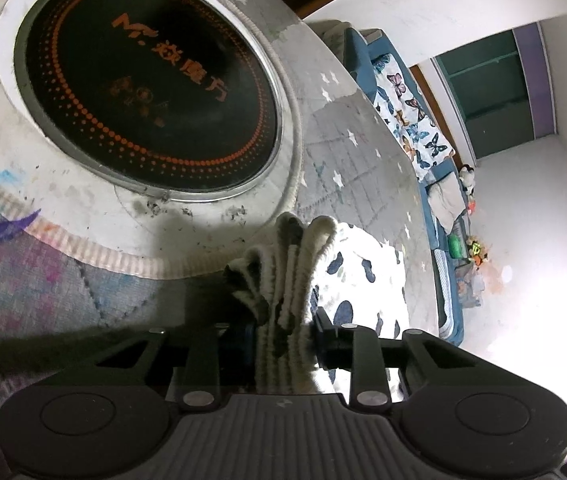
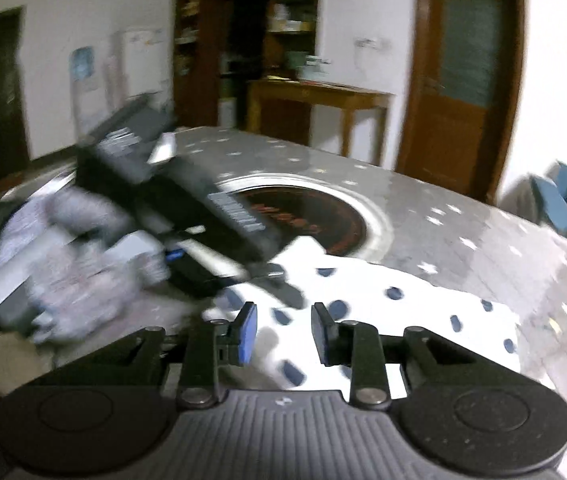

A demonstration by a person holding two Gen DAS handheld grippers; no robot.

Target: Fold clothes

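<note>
White blue-spotted cloth garment (image 2: 383, 300) lies on the grey star-patterned quilted table cover (image 1: 355, 152), just beside the round black induction plate (image 1: 151, 92). My left gripper (image 1: 283, 340) pinches several bunched ribbed folds of it between its jaws — my right gripper (image 2: 283, 332) hovers over the cloth, jaws spread, gripping nothing.

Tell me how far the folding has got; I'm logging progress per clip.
Midway, it seems. In hand: the left tongs are shut on a bunched, layered edge of the white garment with dark blue spots, lifted off the table. The right tongs are open and empty above the cloth spread on the table. Left: laying that edge over and flattening; no neat finished fold shows yet.
</note>
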